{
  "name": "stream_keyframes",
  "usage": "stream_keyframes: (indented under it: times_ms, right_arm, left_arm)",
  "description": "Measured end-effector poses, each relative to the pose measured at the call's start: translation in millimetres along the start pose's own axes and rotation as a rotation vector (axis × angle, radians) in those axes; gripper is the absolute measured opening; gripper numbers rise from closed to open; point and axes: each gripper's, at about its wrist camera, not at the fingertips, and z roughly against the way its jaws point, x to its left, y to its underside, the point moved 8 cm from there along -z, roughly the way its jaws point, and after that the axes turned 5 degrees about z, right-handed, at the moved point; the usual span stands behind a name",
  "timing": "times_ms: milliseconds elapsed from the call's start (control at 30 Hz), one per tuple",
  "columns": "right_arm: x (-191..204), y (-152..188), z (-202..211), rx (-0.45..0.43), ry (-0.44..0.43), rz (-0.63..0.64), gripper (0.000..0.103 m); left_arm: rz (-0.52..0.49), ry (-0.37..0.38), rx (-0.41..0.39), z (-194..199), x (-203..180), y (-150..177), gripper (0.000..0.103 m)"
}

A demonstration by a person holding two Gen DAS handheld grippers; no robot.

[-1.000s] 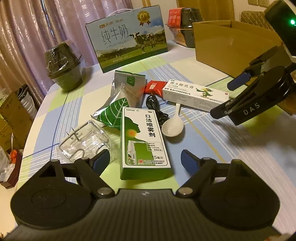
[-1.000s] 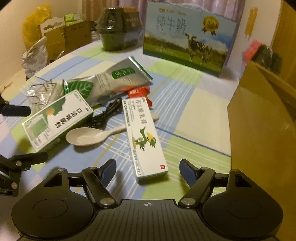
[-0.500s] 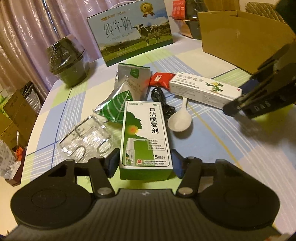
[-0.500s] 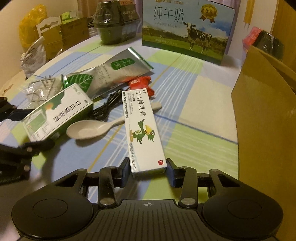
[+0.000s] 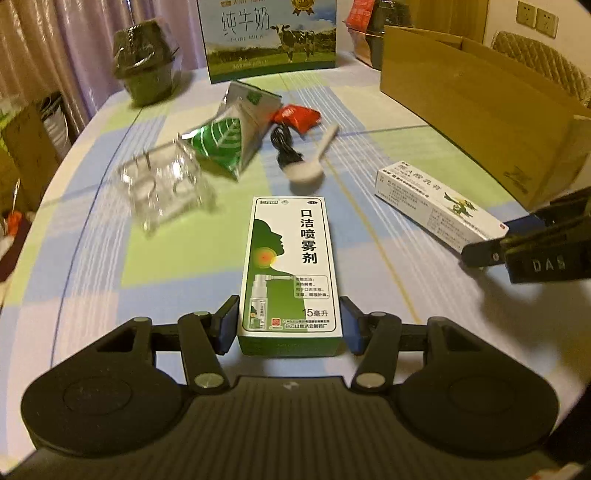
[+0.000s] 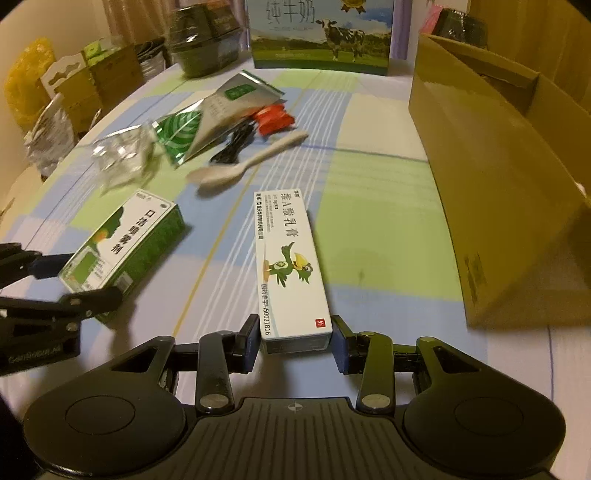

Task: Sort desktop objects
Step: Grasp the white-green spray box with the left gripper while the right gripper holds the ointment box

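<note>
Now both tongs grip rectangular cardboard med boxes [image 5: 290, 269].

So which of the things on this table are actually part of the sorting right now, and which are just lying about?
In hand:
- spray box, clamped by the left gripper
- ointment box, clamped by the right gripper

Lying about, at least for now:
- spoon
- cable
- red packet
- foil pouches
- clear holder
- cardboard box
- milk carton

Milk carton [image 5: 271, 35] at table's far edge; curtain [image 5: 74, 40] behind; wall socket [image 5: 535, 18].
</note>
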Motion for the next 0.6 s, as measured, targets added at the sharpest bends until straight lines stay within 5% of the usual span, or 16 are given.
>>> stream_keyframes:
  times_ms: [200,333,600]
  right_arm:
    - [12,27,22,-0.022,-0.014,0.004,0.040]
    - [13,24,26,-0.054,-0.014,0.024,0.051]
    - [6,11,6,-0.071,-0.025,0.050,0.052]
  left_arm:
    - [-0.005,0.010,-0.002,13,-6,14,0.052]
    - [-0.004,-0.004,-0.022,11,-5,6,0.055]
    - [-0.013,-0.002,-0.018,-7,-7,-7,0.056]
